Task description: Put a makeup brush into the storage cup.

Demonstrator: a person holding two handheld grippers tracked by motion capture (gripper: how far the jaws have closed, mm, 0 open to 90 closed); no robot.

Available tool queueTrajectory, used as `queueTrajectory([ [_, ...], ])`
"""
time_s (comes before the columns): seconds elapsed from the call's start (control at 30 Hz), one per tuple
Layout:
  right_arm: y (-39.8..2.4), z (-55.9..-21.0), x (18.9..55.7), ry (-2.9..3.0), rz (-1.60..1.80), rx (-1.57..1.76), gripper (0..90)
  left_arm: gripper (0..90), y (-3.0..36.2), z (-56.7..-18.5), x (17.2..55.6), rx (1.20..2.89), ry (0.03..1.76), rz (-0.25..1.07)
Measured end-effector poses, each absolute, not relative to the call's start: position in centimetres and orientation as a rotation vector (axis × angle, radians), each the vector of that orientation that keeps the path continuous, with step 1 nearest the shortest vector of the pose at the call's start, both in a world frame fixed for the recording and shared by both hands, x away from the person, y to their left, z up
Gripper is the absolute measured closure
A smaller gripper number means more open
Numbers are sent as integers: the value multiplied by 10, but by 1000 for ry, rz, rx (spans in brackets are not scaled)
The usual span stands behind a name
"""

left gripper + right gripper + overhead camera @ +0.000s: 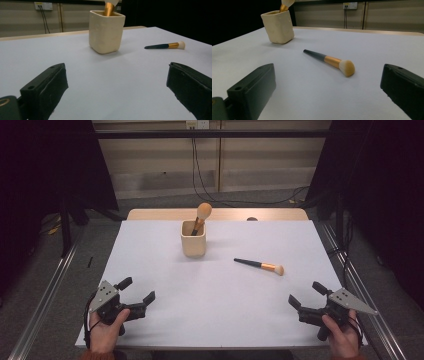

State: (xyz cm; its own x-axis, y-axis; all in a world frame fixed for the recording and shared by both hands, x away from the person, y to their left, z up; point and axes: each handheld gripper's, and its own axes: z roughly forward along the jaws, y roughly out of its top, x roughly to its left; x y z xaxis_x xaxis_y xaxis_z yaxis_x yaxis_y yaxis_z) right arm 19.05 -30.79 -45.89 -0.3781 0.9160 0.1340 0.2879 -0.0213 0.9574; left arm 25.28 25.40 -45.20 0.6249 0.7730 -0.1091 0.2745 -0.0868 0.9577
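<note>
Overhead, both grippers rest at the near edge with jaws wide: left gripper, right gripper. The loose brush lies flat, right of the cup, which already holds another brush.

Seen from the left gripper, the cup looks light; a nudge could tip it.

From the right gripper's camera, the brush has a thin round handle that could roll or slip in a pinch. Nothing blocks the way.

Two makeup brushes — one lying, one standing in the single cream cup — perhaps more inside.
</note>
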Motion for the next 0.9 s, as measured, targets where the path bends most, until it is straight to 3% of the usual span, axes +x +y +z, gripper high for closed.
queueTrajectory([
  [0.9, -298, -452, 213, 1748, 1432, 1207, 0, 32, 254, -455, 252, 1673, 883, 536],
])
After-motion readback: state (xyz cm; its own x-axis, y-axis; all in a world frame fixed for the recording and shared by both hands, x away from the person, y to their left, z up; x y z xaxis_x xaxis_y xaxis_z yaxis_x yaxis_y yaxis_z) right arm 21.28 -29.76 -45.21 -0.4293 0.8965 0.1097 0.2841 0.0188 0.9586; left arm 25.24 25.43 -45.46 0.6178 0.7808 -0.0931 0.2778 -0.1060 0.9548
